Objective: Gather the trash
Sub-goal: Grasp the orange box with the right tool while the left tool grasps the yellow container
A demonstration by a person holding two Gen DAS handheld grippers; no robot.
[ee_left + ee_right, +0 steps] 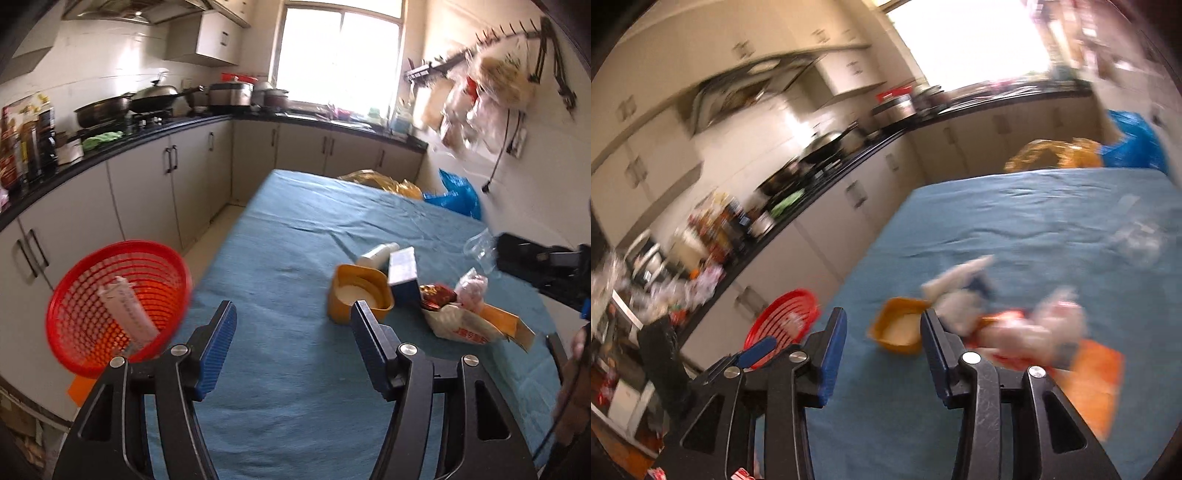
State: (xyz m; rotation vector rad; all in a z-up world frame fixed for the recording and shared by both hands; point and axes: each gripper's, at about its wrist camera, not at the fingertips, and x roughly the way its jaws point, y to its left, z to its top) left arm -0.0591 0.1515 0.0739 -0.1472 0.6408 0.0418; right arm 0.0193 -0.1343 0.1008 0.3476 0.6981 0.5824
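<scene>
On the blue-cloth table (pixel 295 229), right of centre, lies the heap of trash: a yellow plastic lid with a white inner face (pixel 360 297), a white squeeze tube (pixel 378 254) just beyond it, and a blue-and-white carton (pixel 404 275) standing against the lid's right side. Right of the carton sit a red-and-gold wrapper (pixel 437 295), a pink-white crumpled bag (pixel 471 290) and a torn paper bag with red print (pixel 469 330) — all touching or overlapping. A clear plastic cup (pixel 480 249) lies farther right.

At the near-left edge of the table a red mesh plastic basket (pixel 118 306) is seen tilted, a white printed tube (pixel 127 312) lying inside it.

Left gripper (pixel 293 314): jaws spread, nothing between the blue pads, cloth showing through the gap. Right gripper (pixel 882 326): jaws likewise parted and empty; its view is motion-blurred, with the yellow lid (pixel 899 330) just beyond the right finger and the basket (pixel 783 323) at near left. From the left wrist the right gripper's black body (pixel 535 262) enters at the right edge, near the cup.

Beyond the table's far end — a yellow bag (pixel 384 182) and a blue plastic bag (pixel 456 194).
</scene>
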